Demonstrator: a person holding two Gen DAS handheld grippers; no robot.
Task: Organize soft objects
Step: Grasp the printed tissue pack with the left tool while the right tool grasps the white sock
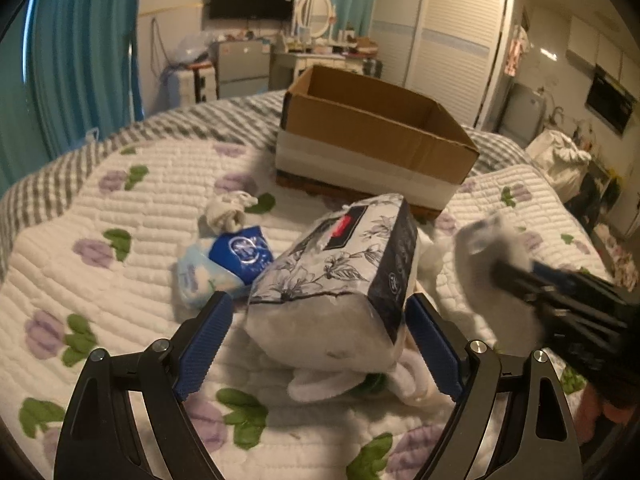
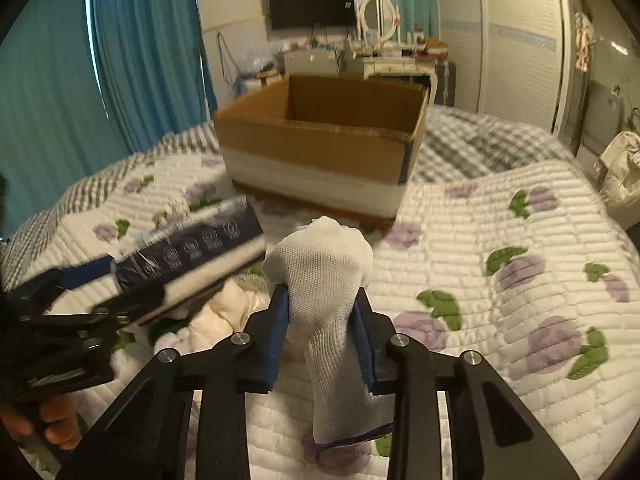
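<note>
Right wrist view: right hand-held gripper (image 2: 322, 332) clamps a white sock (image 2: 328, 280) whose long axis hangs downward, cardboard box (image 2: 320, 148) straight ahead on the bed (image 2: 500, 220), while the left hand-held gripper (image 1: 320, 340) straddles a tissue pack (image 1: 340, 280), unclosed.

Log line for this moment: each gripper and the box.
left gripper: open around tissue pack | right gripper: shut on white sock | box: on bed, nothing visible inside
</note>
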